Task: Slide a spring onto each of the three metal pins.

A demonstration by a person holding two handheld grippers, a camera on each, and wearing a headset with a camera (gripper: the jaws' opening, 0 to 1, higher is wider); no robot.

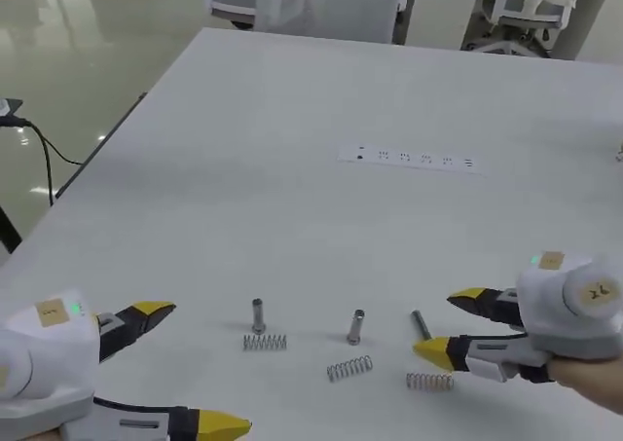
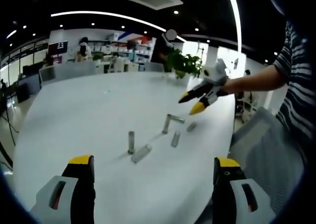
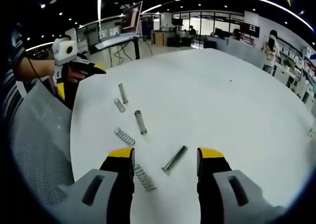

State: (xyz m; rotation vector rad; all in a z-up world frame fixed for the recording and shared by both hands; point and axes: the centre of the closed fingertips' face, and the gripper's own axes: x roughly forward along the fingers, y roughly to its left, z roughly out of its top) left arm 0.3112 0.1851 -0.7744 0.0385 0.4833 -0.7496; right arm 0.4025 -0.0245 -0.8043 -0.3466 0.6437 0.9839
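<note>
Three metal pins rest on the white table [image 1: 292, 120]. The left pin [image 1: 258, 314] and the middle pin [image 1: 356, 326] stand upright; the right pin [image 1: 421, 324] lies flat. A loose spring lies in front of each: left spring [image 1: 265, 342], middle spring [image 1: 349, 368], right spring [image 1: 429, 382]. My left gripper [image 1: 185, 368] is open at the bottom left, well short of the left pin [image 2: 131, 142]. To the right of the lying pin [image 3: 174, 159], my right gripper [image 1: 450, 322] is open, with the right spring [image 3: 144, 177] beside its left jaw. Neither gripper holds anything.
A white power strip [image 1: 414, 159] lies farther back on the table. The table's left edge runs diagonally, with a black cable [image 1: 44, 154] beyond it over the floor. Office chairs [image 1: 311, 8] stand past the far edge.
</note>
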